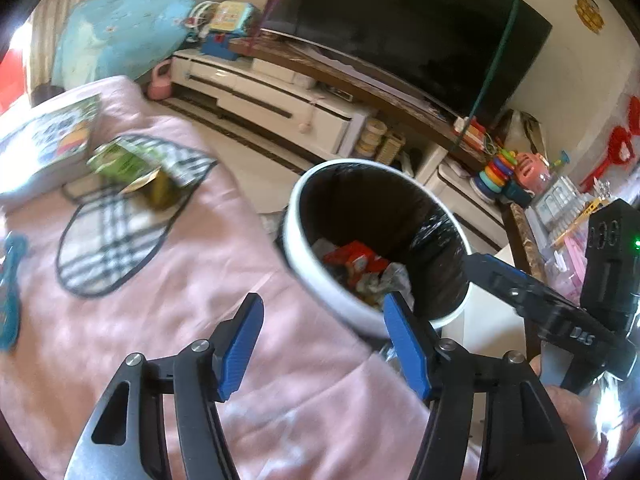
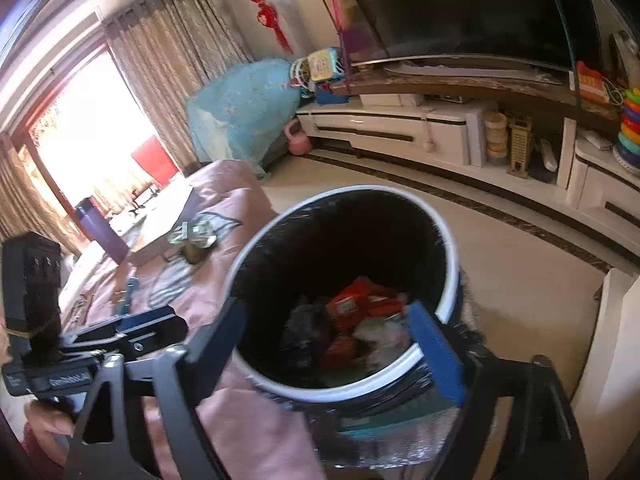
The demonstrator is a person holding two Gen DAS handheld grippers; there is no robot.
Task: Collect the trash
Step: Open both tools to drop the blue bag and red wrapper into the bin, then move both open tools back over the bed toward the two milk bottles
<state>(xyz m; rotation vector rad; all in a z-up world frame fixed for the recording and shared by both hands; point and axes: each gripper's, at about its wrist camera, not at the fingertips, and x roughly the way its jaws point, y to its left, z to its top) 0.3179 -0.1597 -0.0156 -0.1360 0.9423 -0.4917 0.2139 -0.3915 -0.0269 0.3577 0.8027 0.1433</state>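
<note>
A white-rimmed trash bin (image 1: pixel 320 280) with a black liner stands beside the pink-covered bed; it also shows in the right wrist view (image 2: pixel 450 280). Red wrappers and crumpled paper (image 1: pixel 356 264) lie inside it, seen too in the right wrist view (image 2: pixel 360 304). A green wrapper (image 1: pixel 128 160) lies on the pink cover far left, small in the right wrist view (image 2: pixel 196 236). My left gripper (image 1: pixel 324 340) is open and empty over the cover's edge next to the bin. My right gripper (image 2: pixel 328 344) is open and empty above the bin's mouth.
A book or flat box (image 1: pixel 44 148) lies beside the green wrapper. A white TV cabinet (image 2: pixel 400 132) with a dark TV (image 1: pixel 420 20) runs along the wall. A purple bottle (image 2: pixel 100 232) stands on the bed. A white cabinet (image 2: pixel 612 360) stands right of the bin.
</note>
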